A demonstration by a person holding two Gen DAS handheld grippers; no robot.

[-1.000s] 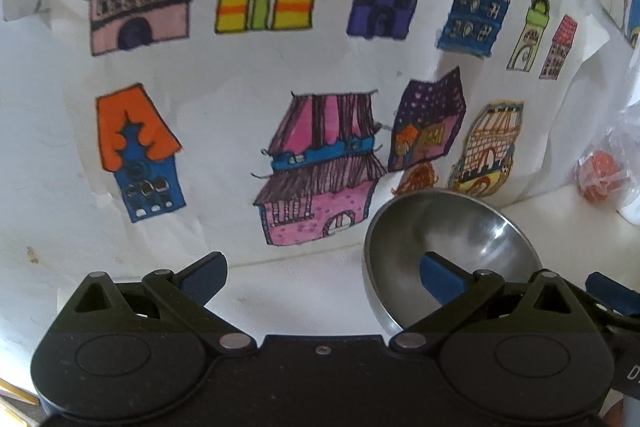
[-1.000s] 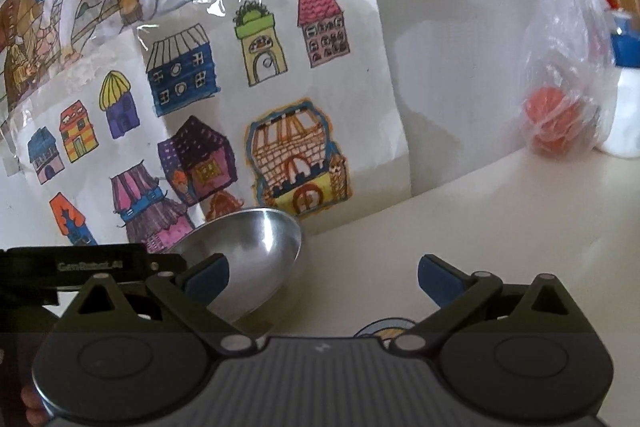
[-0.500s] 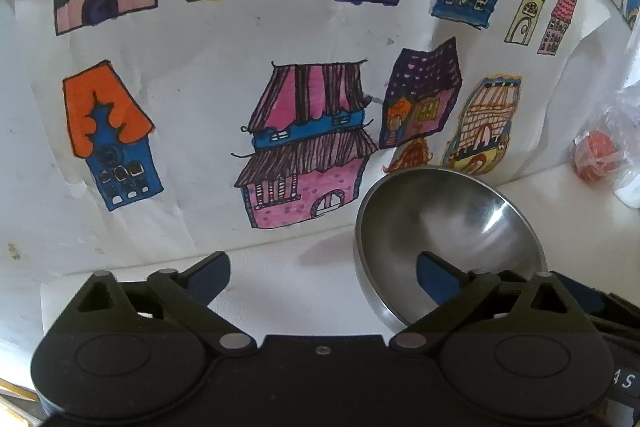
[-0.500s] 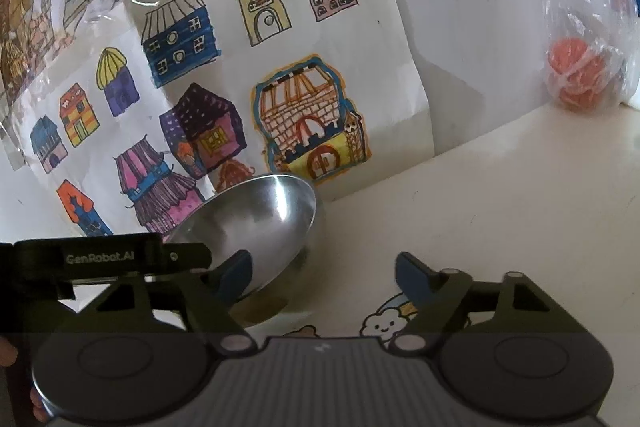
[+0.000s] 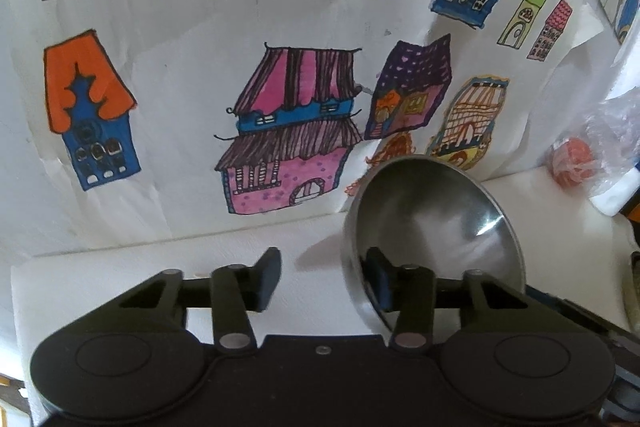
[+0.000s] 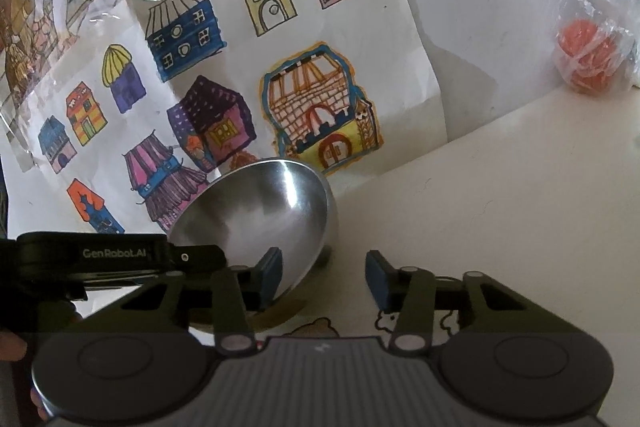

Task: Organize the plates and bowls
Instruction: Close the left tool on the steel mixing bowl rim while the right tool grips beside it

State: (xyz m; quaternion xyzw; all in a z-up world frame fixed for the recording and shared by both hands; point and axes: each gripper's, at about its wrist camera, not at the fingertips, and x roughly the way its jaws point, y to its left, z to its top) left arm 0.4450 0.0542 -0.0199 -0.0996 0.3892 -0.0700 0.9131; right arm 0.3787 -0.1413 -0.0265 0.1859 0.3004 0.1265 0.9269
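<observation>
My left gripper (image 5: 322,281) and right gripper (image 6: 324,277) both reach level toward the wall, jaws part open and straddling the tilted steel bowl's (image 5: 432,223) rim, gripping nothing.

Only one text can be read. In the right wrist view, the words "GenRobot.AI" stand in pale letters on the black side of the left tool (image 6: 120,255), which reaches in from the left edge of the picture. The drawings of houses (image 6: 224,87) on the paper behind the bench carry no letters or numbers that can be read. In the left wrist view no text, label or number is readable on anything.
</observation>
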